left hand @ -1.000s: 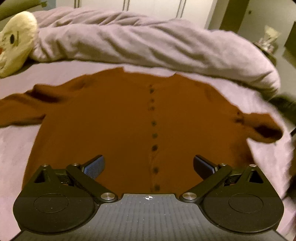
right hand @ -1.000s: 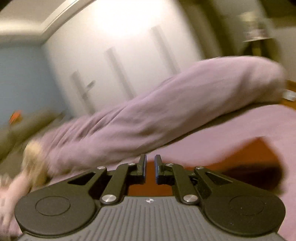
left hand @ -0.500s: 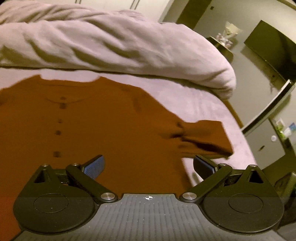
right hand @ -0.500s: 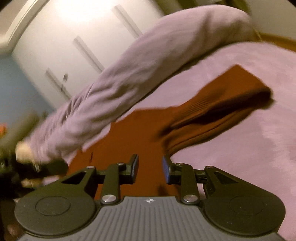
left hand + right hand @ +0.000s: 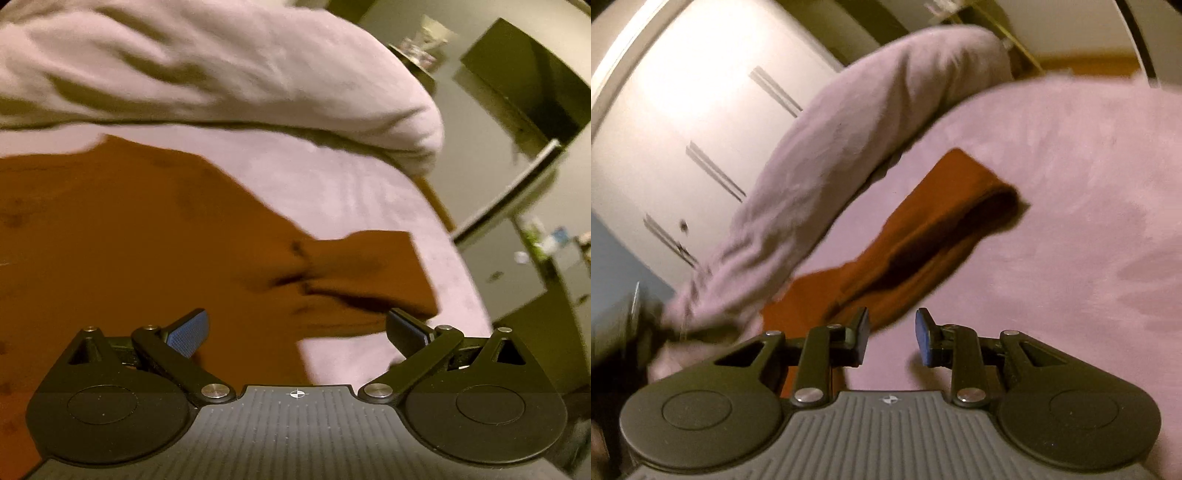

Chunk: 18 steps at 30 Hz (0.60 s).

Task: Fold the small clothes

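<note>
Both grippers have swung rightward across the bed since the earlier frames, bringing the garment's right sleeve (image 5: 369, 273) close ahead. Left gripper (image 5: 297, 332) hangs with its jaws spread wide and empty, the sleeve cuff just beyond its right finger. Right gripper (image 5: 892, 338) is partly parted, holding nothing, its left finger near the sleeve's lower edge. From there the sleeve (image 5: 938, 229) runs long-axis away to the far right. The brown cardigan (image 5: 129, 258) lies flat on the lilac sheet (image 5: 351, 192), duvet (image 5: 221, 66) behind. Either gripper looks about equally near.
</note>
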Motion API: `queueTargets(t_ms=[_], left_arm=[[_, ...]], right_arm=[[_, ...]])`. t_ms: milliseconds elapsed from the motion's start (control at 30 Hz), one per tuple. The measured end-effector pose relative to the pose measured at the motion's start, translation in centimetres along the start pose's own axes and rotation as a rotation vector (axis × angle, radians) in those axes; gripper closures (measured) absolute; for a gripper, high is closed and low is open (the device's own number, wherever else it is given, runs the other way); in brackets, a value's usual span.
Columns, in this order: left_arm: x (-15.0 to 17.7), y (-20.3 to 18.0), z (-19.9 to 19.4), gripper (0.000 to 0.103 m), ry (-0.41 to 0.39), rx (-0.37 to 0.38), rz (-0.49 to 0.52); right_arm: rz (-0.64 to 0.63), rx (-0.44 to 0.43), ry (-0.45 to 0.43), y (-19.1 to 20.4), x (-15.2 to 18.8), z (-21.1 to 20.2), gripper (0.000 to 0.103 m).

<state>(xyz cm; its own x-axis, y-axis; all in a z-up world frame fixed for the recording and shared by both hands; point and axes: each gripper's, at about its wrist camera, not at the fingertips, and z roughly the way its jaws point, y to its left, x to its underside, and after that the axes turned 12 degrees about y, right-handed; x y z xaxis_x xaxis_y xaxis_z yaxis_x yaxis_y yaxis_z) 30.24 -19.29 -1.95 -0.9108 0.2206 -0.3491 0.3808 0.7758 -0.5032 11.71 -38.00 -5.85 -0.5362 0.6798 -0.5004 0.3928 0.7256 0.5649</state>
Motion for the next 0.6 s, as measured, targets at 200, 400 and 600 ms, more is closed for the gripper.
queueTargets(t_ms=[200, 400, 600], left_arm=[[-3.3, -0.2, 5.2, 0.023, 0.091, 0.078, 0.012], [-4.4, 0.2, 8.1, 0.038, 0.122, 0.143, -0.022], [-5.0, 0.5, 9.9, 0.091, 0.147, 0.152, -0.047]], right_arm=[[-0.256, 0.163, -0.088, 0.8, 2.4, -2.0, 0.072], [-0.263, 0.303, -0.131, -0.1, 2.4, -1.3, 0.072], [-0.297, 0.408, -0.169, 0.2, 3.2, -0.7, 0.070]])
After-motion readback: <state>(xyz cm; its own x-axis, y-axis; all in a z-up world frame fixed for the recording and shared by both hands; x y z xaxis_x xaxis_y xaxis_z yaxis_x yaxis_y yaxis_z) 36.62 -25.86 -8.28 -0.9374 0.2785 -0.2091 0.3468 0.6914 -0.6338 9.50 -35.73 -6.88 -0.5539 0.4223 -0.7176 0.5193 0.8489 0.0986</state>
